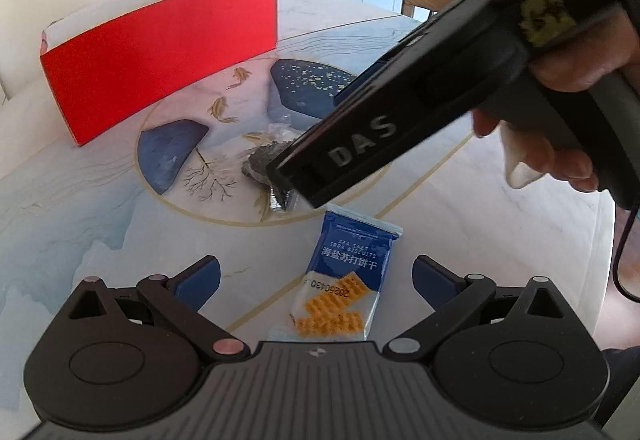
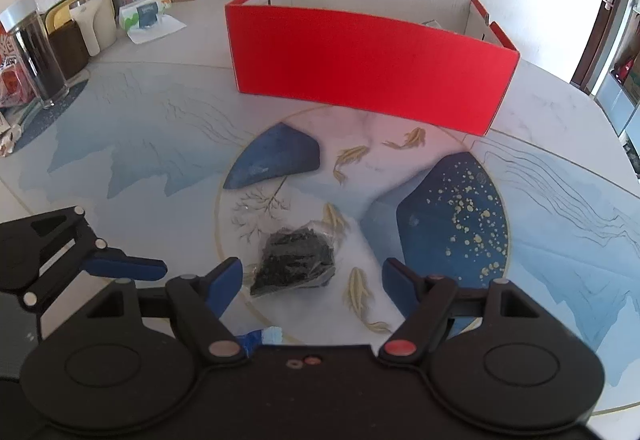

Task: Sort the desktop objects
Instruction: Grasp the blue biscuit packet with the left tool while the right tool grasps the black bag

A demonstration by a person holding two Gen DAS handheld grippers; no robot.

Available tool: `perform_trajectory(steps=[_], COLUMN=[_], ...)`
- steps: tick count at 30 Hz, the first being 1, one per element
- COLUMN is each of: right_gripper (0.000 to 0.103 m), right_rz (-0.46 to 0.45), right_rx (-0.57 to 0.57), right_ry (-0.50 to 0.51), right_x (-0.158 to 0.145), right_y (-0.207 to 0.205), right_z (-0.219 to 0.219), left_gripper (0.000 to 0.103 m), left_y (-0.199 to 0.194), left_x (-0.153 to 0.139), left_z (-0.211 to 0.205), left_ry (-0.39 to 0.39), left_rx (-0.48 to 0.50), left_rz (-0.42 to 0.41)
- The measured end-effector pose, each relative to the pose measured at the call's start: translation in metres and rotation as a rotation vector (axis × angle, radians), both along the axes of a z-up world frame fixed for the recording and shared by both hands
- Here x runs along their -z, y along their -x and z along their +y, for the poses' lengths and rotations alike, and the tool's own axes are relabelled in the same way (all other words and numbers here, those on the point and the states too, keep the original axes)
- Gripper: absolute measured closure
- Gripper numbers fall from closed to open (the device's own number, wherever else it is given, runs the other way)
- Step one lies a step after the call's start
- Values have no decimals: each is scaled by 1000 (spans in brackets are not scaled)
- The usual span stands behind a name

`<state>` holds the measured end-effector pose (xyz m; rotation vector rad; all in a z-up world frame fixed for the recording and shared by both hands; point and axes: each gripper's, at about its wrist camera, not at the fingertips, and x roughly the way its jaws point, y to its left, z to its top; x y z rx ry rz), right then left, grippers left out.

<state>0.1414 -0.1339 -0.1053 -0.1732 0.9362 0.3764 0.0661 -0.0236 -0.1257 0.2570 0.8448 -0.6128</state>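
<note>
A blue biscuit packet (image 1: 344, 276) lies on the table between the fingers of my left gripper (image 1: 316, 280), which is open and just above it. A clear bag of dark pieces (image 2: 294, 260) lies on the table's round painted centre; it also shows in the left wrist view (image 1: 266, 160), partly hidden by the right gripper body (image 1: 420, 112). My right gripper (image 2: 312, 276) is open, its fingers either side of the bag, slightly above it. The left gripper's blue finger (image 2: 124, 266) shows at the left of the right wrist view. A corner of the biscuit packet (image 2: 260, 338) peeks out below.
An open red cardboard box (image 2: 368, 80) stands behind the painted centre, also in the left wrist view (image 1: 160, 52). Jars, tissue packs and a kettle (image 2: 92, 24) crowd the table's far left. A wooden chair (image 1: 428, 0) stands beyond the far edge.
</note>
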Motion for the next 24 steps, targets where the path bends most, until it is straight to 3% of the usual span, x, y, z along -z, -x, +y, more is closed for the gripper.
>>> perform_trajectory(steps=[4,16,24], right_gripper=[28,30,45], right_rz=[3,22,45], right_rx=[3,-7,-11], right_ry=[17,36,31], right_x=[6,17,21], right_y=[-3,-12,-18], right_z=[1,8,7], left_gripper=[2,25,42], left_y=[3,4,5], left_x=[2,5,5], left_z=[-3,-3,-5], left_ry=[-18,-8,-17], left_rx=[9,12,34], left_rz=[-11,-11,-32])
